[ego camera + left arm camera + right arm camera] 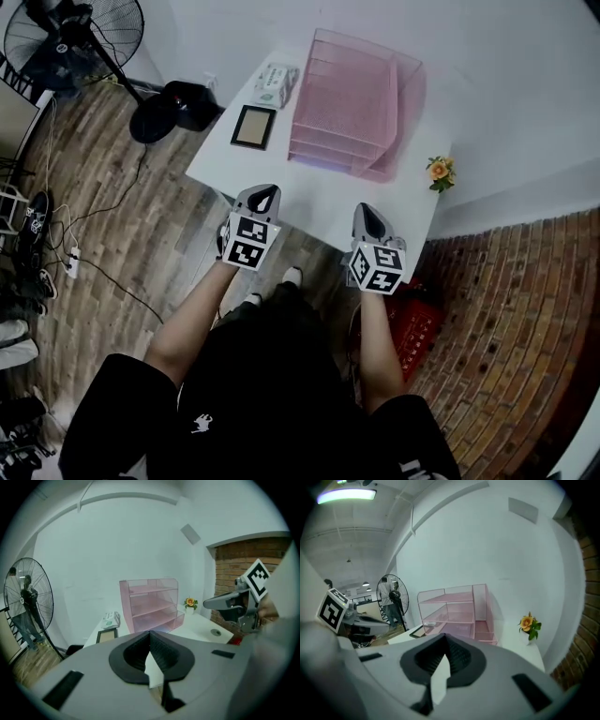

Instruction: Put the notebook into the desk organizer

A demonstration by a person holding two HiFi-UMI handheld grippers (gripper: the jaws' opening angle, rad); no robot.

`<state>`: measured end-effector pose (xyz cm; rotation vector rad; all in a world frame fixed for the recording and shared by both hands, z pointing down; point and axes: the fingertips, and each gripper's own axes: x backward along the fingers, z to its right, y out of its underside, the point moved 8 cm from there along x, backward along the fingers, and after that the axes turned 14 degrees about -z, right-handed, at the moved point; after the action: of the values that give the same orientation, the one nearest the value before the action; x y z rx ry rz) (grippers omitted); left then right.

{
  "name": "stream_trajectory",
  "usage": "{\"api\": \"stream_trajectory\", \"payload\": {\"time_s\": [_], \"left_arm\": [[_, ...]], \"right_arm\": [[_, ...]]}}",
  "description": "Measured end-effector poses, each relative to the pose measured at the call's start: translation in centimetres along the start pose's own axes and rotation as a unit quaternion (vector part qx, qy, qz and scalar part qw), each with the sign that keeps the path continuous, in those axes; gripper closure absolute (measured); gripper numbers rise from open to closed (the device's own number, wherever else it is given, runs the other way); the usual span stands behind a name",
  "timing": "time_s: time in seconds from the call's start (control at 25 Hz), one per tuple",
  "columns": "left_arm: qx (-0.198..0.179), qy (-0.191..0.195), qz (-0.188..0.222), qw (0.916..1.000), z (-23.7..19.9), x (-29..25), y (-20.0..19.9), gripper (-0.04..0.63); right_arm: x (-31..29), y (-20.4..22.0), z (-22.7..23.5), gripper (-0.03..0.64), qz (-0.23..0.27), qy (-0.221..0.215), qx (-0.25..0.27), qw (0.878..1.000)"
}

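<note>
Desk organizer (pixel 352 103) fine metal mesh; table (pixel 319 202) smooth matt; floor (pixel 141 253) wood planks; wall (pixel 525 309) rough brick

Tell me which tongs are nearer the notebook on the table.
Left. The left tongs hover straight in front of the notebook; the right tongs are farther, off to its right, in front of the pink organizer.
</note>
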<state>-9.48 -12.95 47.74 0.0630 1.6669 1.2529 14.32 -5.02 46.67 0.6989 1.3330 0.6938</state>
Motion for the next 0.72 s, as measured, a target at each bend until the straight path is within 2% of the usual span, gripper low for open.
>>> {"api": "stream_trajectory", "payload": {"time_s": [0.32, 0.52, 0.72], "left_arm": [[-0.028, 0.023, 0.065, 0.9972, 0.1, 7.0, -0.7, 0.592], [-0.026, 0.031, 0.093, 0.9948, 0.1, 10.2, -0.6, 0.592], [-0.027, 0.036, 0.12, 0.9917, 0.0, 13.6, -0.3, 0.592]], "right_arm": [[7.5, -1.2, -4.0, 0.615, 0.065, 0.016, 0.0, 0.998], [11.1, -0.9, -6.0, 0.615, 0.077, 0.02, 0.017, 0.997], [14.8, -0.3, -7.9, 0.615, 0.093, 0.025, 0.011, 0.995]]}}
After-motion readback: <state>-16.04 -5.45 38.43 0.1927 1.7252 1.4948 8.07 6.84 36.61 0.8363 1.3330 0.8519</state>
